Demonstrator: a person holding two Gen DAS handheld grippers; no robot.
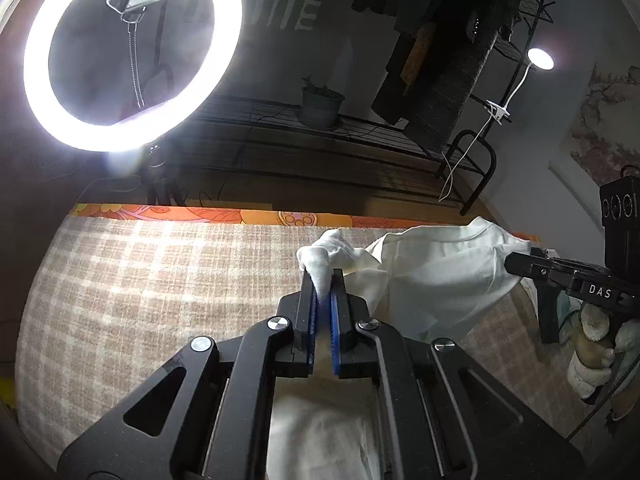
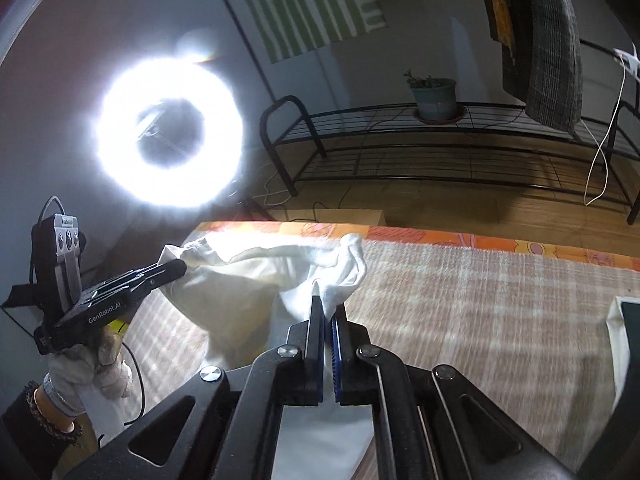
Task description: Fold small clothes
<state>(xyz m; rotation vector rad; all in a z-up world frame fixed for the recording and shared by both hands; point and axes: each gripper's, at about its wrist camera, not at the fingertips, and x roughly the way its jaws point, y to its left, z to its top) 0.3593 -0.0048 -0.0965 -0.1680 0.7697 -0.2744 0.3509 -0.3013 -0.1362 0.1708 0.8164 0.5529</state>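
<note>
A small white garment point(image 1: 432, 276) hangs stretched in the air between both grippers, above a checked beige blanket point(image 1: 160, 280). My left gripper point(image 1: 323, 276) is shut on one bunched corner of it. My right gripper point(image 2: 330, 300) is shut on the other corner point(image 2: 340, 276). The right gripper also shows at the right of the left wrist view point(image 1: 510, 262), pinching the cloth's far edge. The left gripper shows at the left of the right wrist view point(image 2: 182, 268). The rest of the garment point(image 2: 240, 288) sags below, its lower part hidden behind the jaws.
An orange floral sheet edge point(image 1: 224, 214) runs along the blanket's far side. A bright ring light point(image 1: 132, 52) stands beyond it. A black metal rack point(image 2: 440, 144) with a potted plant point(image 2: 434, 94) and hanging clothes stands behind. A white-edged dark object point(image 2: 624, 320) lies at right.
</note>
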